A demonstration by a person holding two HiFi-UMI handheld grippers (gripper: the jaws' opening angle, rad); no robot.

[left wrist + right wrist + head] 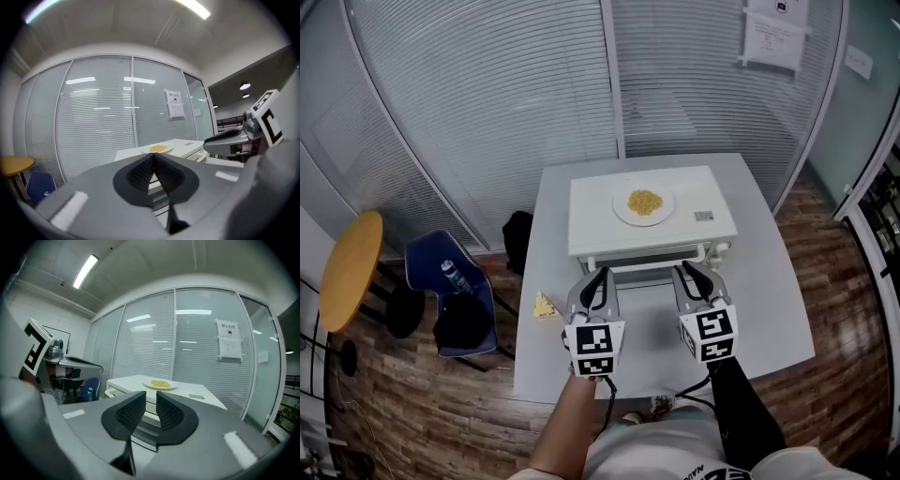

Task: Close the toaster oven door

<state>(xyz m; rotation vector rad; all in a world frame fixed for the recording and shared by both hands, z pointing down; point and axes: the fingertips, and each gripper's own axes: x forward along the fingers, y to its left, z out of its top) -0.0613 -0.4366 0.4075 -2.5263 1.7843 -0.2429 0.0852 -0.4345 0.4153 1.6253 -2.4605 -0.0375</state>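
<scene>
A white toaster oven (652, 225) stands at the back of a pale table (769, 309), with a plate of yellow food (644, 204) on its top. Its door front (647, 263) faces me; how far it stands open I cannot tell from above. My left gripper (595, 274) is just before the oven's left front corner, pads touching, holding nothing. The right gripper (692, 270) is before the right front corner with a narrow empty gap between its pads. The left gripper view has the gripper (153, 157) before the plate (158, 149). In the right gripper view the gripper (151, 397) faces the oven (124, 382).
A small yellow wedge (545, 306) lies near the table's left edge. A blue chair (450, 291) with a bottle and a dark bag, and a round yellow table (352, 270), stand at the left. Glass walls with blinds (534, 94) rise behind.
</scene>
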